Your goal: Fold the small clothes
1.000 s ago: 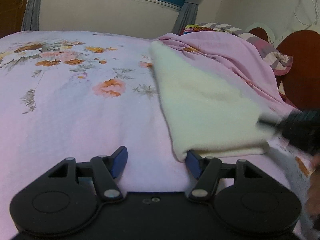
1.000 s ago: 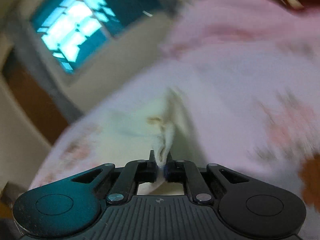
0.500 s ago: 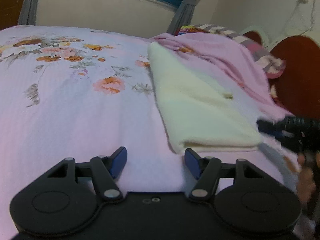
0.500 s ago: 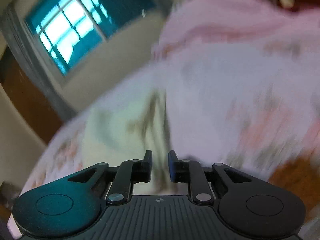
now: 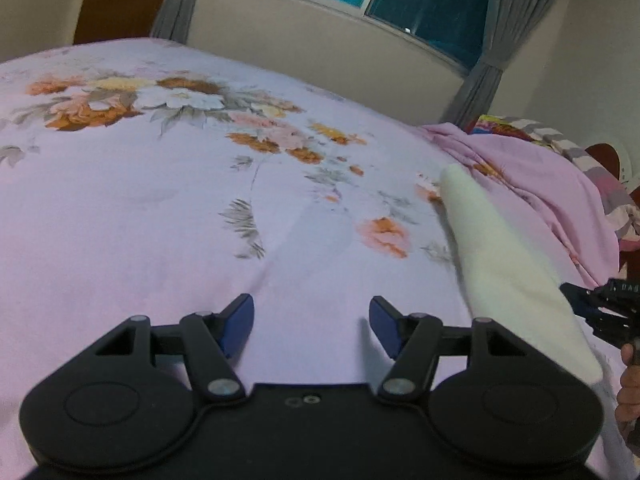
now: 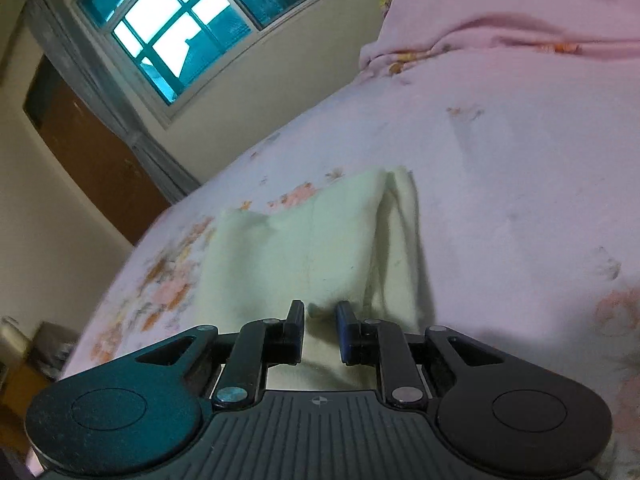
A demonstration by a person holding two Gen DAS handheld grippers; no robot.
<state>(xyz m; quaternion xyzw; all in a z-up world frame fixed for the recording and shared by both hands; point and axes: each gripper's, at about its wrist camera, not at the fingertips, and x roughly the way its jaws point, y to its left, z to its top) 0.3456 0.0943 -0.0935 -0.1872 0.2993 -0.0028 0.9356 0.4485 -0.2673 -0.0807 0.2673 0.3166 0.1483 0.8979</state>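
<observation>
A cream folded cloth [image 5: 508,264] lies flat on the floral lilac bedsheet [image 5: 160,220], at the right in the left wrist view. My left gripper [image 5: 311,320] is open and holds nothing; it hovers over bare sheet to the left of the cloth. In the right wrist view the same cloth [image 6: 304,240] spreads out just beyond my right gripper [image 6: 320,328]. Its jaws stand a little apart and nothing is pinched between them. The right gripper [image 5: 600,312] also shows at the cloth's near right corner, with a hand [image 5: 630,392] behind it.
A bunched pink blanket [image 5: 540,184] lies past the cloth towards a dark wooden headboard [image 5: 604,152]. A window with grey curtains [image 5: 492,40] fills the far wall. A brown door [image 6: 92,152] stands beyond the bed's edge.
My right gripper has let go of the cloth's edge and drawn back a little. My left gripper has swung left, off the cloth's corner, and rolled.
</observation>
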